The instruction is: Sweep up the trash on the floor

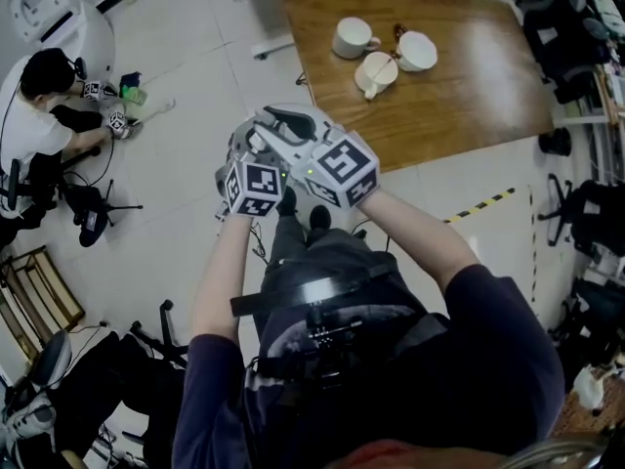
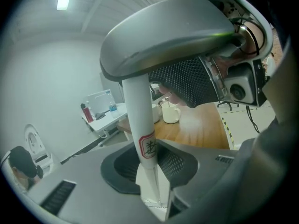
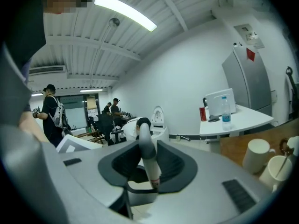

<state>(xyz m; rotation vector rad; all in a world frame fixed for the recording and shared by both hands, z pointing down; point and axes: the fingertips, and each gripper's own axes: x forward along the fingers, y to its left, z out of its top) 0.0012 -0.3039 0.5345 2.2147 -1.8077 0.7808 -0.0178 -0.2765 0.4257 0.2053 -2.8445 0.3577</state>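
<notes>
While both grippers hang side by side in front of the chest, each has a pole in it. The left gripper [image 2: 149, 171] has its fingers pinched on a white handle [image 2: 138, 111] with a red label. The right gripper [image 3: 148, 171] has its fingers pinched on a grey handle [image 3: 145, 148] with a curved top. One pole or two, cannot tell. The lower ends and any broom head are hidden under the hands in the head view.

Trash: none made out on the floor [image 1: 195, 86]. Tiles near the feet are covered by grippers and body. Small bits [image 1: 137, 94] lie far left by a seated person [image 1: 29, 115], maybe theirs. Sweeping looks not yet begun.

Risks:
- Thin round poles in broad pads could twist or slide once bristles drag, so the stroke wanders.
- With the view blocked near the feet, trash may get missed or kicked.
- The tabletop [image 1: 469, 86] with cups [image 1: 354, 37] is near on the far right. A swung handle could knock its edge.
</notes>
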